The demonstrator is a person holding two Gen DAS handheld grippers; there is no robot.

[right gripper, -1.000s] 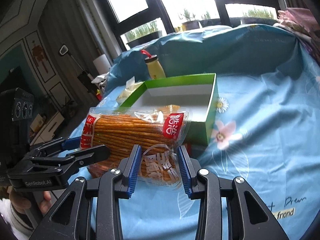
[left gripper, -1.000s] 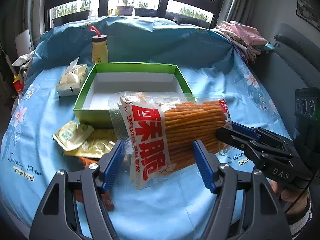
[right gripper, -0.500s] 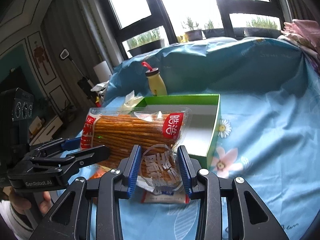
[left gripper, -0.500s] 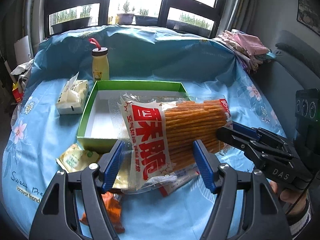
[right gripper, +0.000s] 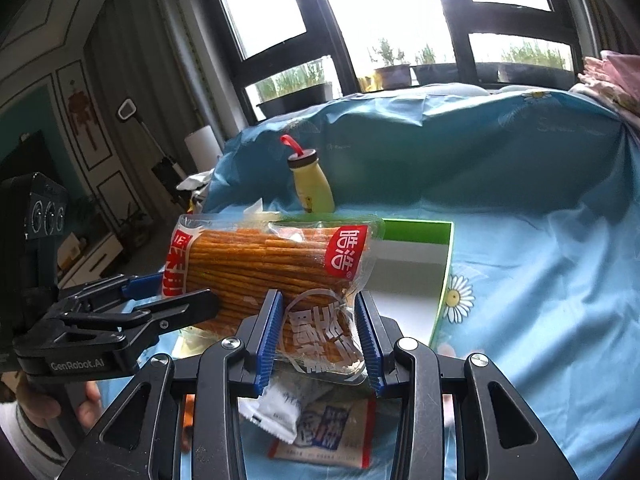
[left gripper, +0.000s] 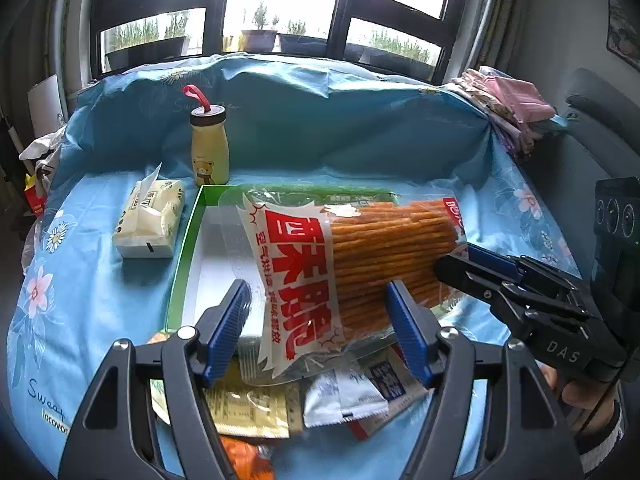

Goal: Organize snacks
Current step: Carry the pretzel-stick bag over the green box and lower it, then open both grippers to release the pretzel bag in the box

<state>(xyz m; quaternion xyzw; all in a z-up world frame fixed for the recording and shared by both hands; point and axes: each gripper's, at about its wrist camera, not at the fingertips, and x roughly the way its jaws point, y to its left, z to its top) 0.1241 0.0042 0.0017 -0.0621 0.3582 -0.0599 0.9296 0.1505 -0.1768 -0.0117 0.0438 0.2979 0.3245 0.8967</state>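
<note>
A clear bag of orange snack sticks [left gripper: 360, 264] with a red and white label hangs in the air, lying crosswise. My left gripper [left gripper: 322, 322] is shut on its labelled end, and my right gripper [right gripper: 319, 334] is shut on the other end [right gripper: 320, 328]. In the left wrist view the right gripper [left gripper: 472, 268] comes in from the right onto the sticks. The left gripper [right gripper: 172, 300] shows at the left of the right wrist view. The bag [right gripper: 264, 264] hovers over the near part of an open green box [left gripper: 184, 256], whose white floor is bare. The box's right wall [right gripper: 444, 276] shows beyond the bag.
Loose snack packets [left gripper: 344, 396] lie on the blue flowered cloth [left gripper: 92, 296] under the grippers, with an orange packet [left gripper: 244, 456] nearest. Left of the box lie a tissue pack [left gripper: 150, 220] and a yellow bottle [left gripper: 209, 148]. Folded clothes [left gripper: 508, 108] sit at the far right.
Both grippers have carried the bag forward and slightly up, from in front of the green box to above its near part. Packets that lay under the bag now show below it.
</note>
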